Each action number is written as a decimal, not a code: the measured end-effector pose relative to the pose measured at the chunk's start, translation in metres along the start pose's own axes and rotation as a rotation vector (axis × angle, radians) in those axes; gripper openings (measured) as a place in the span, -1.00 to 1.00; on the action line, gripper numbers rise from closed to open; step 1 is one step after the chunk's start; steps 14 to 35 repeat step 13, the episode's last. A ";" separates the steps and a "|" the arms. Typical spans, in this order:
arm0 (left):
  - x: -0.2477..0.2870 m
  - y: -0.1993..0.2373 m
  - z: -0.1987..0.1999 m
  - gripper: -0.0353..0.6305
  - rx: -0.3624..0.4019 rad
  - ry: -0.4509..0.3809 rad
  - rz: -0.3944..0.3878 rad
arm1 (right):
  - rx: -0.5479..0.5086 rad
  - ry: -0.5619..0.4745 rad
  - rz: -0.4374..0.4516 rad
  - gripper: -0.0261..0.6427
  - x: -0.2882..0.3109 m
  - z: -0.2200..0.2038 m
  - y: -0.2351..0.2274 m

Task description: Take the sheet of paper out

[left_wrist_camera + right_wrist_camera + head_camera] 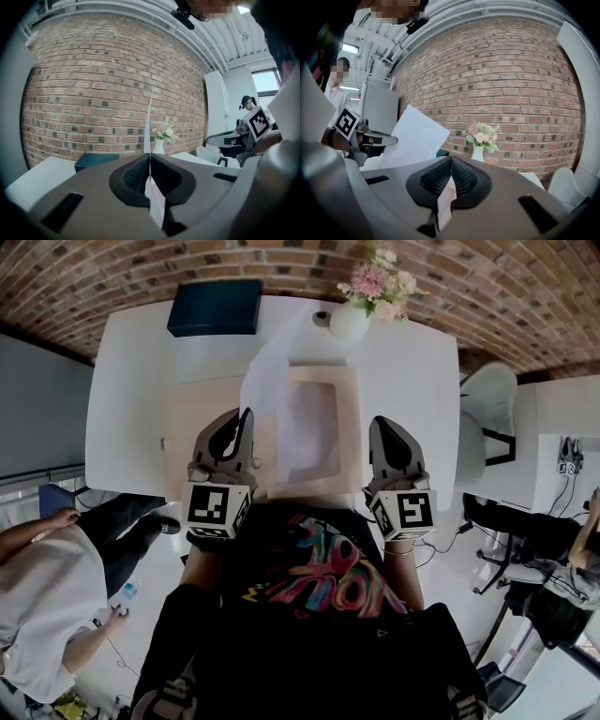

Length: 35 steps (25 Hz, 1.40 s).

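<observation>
Pinching a white sheet (272, 371) low on one side, the left gripper (239, 423) has its jaws pressed flat together on the paper. The sheet stands over the near half of the table (412, 371) and leans toward the far edge. Level with it, the right gripper (384, 426) has its jaws closed on a tan strip, seemingly the rim of the envelope (187, 409) that lies flat between the two tools by the near edge. Most of the sheet is up in the air; whether its bottom edge has cleared the envelope cannot be told.

Done well, the pull runs along the sheet's own plane, straight away from the opening. The right claw should anchor the envelope so it does not ride along. A firm, unmoving pinch and no twist of the wrist should spare the paper creases or a tear at the pads.

A box (214, 307) sits at the far left corner and a vase (349, 322) on the far edge, with the wall (525, 287) beyond.
</observation>
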<state>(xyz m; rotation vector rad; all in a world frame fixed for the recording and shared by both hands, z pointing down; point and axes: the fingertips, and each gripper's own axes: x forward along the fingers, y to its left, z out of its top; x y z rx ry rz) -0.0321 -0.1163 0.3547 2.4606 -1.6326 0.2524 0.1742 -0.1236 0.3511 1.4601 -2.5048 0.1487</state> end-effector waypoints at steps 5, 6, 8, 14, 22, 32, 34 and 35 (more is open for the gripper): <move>0.001 0.003 -0.003 -0.82 0.000 0.006 0.004 | 0.016 0.059 -0.006 -0.87 0.001 -0.005 0.002; 0.001 0.004 -0.003 -0.82 -0.001 0.006 0.005 | 0.016 0.060 -0.006 -0.87 0.002 -0.005 0.002; 0.001 0.004 -0.004 -0.82 -0.002 0.010 0.004 | 0.016 0.065 -0.007 -0.87 0.002 -0.007 0.002; 0.001 0.006 -0.006 -0.82 -0.005 0.013 0.003 | 0.017 0.066 -0.008 -0.87 0.004 -0.007 0.003; 0.001 0.006 -0.006 -0.82 -0.005 0.013 0.003 | 0.017 0.066 -0.008 -0.87 0.004 -0.007 0.003; 0.001 0.006 -0.006 -0.82 -0.005 0.013 0.003 | 0.017 0.066 -0.008 -0.87 0.004 -0.007 0.003; 0.001 0.006 -0.006 -0.82 -0.005 0.013 0.003 | 0.017 0.066 -0.008 -0.87 0.004 -0.007 0.003; 0.001 0.006 -0.006 -0.82 -0.005 0.013 0.003 | 0.017 0.066 -0.008 -0.87 0.004 -0.007 0.003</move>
